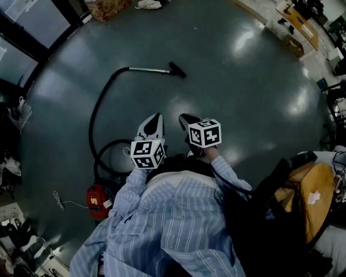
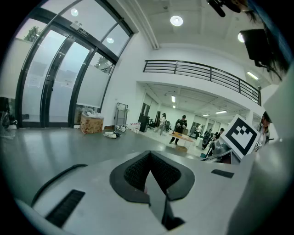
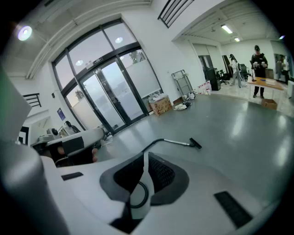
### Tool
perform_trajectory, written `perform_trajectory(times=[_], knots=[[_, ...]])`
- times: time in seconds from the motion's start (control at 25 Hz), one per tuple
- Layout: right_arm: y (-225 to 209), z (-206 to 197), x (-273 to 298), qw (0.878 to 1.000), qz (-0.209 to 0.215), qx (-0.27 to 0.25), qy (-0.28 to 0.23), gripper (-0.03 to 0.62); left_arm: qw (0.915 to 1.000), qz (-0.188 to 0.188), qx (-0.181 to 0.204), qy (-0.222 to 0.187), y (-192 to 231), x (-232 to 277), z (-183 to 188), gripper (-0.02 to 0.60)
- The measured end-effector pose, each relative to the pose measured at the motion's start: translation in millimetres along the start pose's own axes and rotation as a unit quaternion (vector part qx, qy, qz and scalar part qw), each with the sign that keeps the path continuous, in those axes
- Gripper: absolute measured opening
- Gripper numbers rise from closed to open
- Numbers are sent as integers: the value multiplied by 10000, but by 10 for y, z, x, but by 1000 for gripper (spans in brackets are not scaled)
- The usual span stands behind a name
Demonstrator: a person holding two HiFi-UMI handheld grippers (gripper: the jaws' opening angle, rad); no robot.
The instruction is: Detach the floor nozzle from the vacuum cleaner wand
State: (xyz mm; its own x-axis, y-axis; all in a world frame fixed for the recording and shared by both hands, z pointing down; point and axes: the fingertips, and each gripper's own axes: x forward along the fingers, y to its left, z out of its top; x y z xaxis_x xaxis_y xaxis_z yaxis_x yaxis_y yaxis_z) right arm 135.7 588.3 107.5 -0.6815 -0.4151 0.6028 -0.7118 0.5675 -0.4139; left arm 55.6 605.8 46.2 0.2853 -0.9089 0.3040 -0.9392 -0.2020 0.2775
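The vacuum's metal wand (image 1: 148,69) lies on the grey floor ahead, with the black floor nozzle (image 1: 177,69) fitted on its right end. A black hose (image 1: 97,111) curves from the wand back to the red vacuum body (image 1: 97,201) at my lower left. The right gripper view also shows the wand (image 3: 177,142) and nozzle (image 3: 195,144) well beyond the jaws. My left gripper (image 1: 157,116) and right gripper (image 1: 183,117) are held side by side in front of my body, far short of the wand. Both are shut with nothing between their jaws (image 2: 149,155) (image 3: 144,156).
A cardboard box (image 1: 108,8) stands by the glass doors (image 3: 110,96) at the far side. A thin white cable (image 1: 62,201) lies beside the vacuum body. A yellow and black bag (image 1: 311,200) is at my right. People stand round a table (image 2: 181,134) in the distance.
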Motion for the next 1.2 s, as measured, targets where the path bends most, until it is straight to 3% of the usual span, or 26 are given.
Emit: perform_trajectory(times=[0.56,1.2], knots=[[68,-3,79,9997,101,154,-170,37,9999,79,53,62,106,-123,-50,6],[387,-158,289,9998,-21,185,-17,37,9997,-75,-178,129,450,-325,-57,6]])
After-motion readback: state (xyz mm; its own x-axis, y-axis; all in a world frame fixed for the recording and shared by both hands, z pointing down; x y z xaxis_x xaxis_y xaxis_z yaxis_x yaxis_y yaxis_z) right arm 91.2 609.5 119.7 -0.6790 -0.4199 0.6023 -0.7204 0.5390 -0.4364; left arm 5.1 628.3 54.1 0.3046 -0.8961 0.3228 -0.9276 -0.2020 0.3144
